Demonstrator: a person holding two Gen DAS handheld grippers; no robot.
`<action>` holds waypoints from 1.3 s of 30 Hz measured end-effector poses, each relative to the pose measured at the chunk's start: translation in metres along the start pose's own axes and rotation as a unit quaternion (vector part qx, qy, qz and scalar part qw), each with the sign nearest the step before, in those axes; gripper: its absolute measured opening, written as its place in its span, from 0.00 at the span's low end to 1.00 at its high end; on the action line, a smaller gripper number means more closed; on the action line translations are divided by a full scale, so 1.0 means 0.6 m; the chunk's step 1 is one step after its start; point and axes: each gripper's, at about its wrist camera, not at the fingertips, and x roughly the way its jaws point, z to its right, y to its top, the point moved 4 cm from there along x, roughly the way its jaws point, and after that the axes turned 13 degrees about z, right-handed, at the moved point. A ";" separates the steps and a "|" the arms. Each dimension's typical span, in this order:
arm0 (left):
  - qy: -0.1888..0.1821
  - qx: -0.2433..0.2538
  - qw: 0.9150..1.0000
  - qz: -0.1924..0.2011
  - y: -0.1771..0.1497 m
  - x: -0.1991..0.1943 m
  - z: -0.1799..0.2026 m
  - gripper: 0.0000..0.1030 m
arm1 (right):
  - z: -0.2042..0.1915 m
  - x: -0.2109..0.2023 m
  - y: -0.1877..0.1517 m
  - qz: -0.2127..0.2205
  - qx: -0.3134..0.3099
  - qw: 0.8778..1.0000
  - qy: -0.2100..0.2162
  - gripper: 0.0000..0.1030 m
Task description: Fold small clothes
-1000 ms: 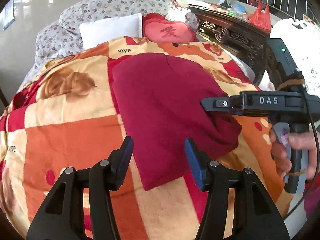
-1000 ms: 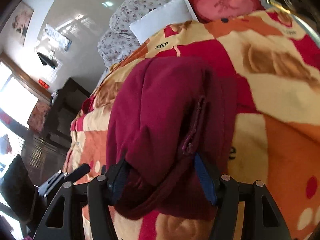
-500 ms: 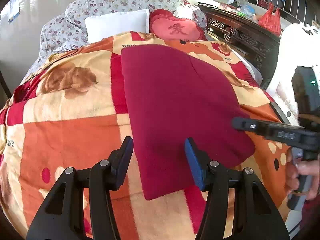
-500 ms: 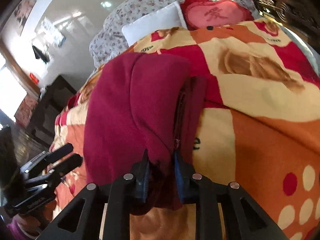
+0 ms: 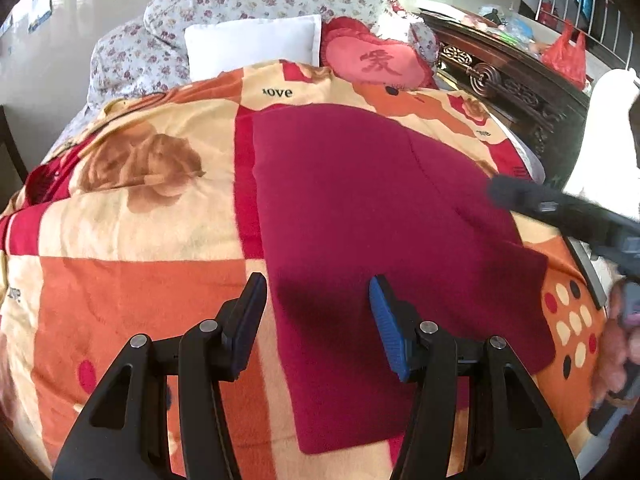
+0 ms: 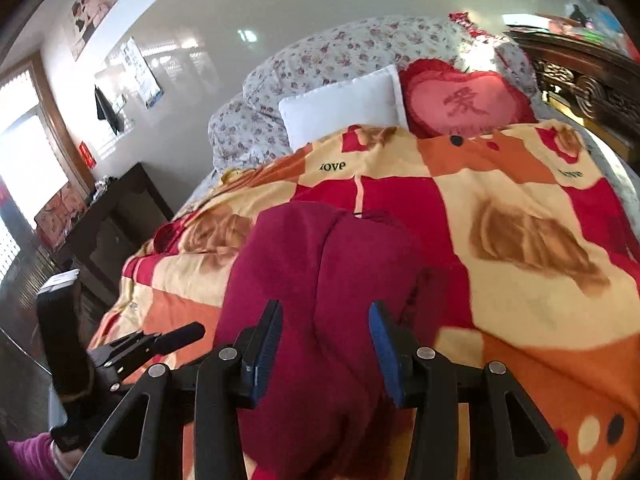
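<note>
The dark red garment (image 5: 372,216) lies flat on the blanket (image 5: 132,264) of the bed, near its foot edge. The left hand-held gripper (image 5: 318,316) is open above it. The right hand-held gripper (image 6: 326,344) has just been opening; the garment is below its jaws, not pressed.

free: we see bare blanket (image 5: 132,280) left of the maroon garment (image 5: 360,208) | blocked: pillows (image 5: 252,46) and carved headboard (image 5: 516,88) beyond

Both wrist cameras look steeply down along their fingers from close above the patterned blanket (image 5: 120,280), sharing the dark red garment (image 5: 360,208) and the distant heart cushion (image 6: 466,104).
</note>
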 end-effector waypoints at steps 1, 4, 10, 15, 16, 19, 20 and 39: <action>0.000 0.000 1.000 -0.002 0.001 0.006 0.002 0.52 | 0.006 0.024 -0.002 -0.012 -0.007 1.000 -0.008 0.42; -0.001 0.004 1.000 -0.005 0.004 0.019 0.009 0.54 | 0.028 0.068 -0.009 -0.026 -0.023 0.999 -0.039 0.38; 0.002 0.004 1.000 -0.006 0.005 0.036 0.015 0.62 | 0.064 0.096 -0.004 -0.024 -0.032 0.997 -0.067 0.37; 0.004 0.002 1.000 -0.005 0.000 0.039 0.014 0.63 | 0.042 0.057 0.002 -0.026 -0.023 0.998 -0.052 0.37; 0.004 0.002 1.000 -0.005 0.000 0.039 0.013 0.63 | 0.032 0.043 0.001 -0.023 -0.020 0.999 -0.044 0.38; 0.002 -0.002 1.000 -0.005 0.000 0.040 0.011 0.63 | -0.001 -0.001 -0.015 -0.010 -0.016 0.999 -0.028 0.43; 0.002 -0.002 1.000 -0.005 0.000 0.040 0.010 0.63 | -0.008 -0.008 -0.024 -0.009 -0.016 1.000 -0.022 0.47; -0.145 -0.159 0.975 -0.054 -0.032 0.081 -0.021 0.77 | 0.059 0.071 -0.103 -0.054 0.145 0.987 0.052 0.82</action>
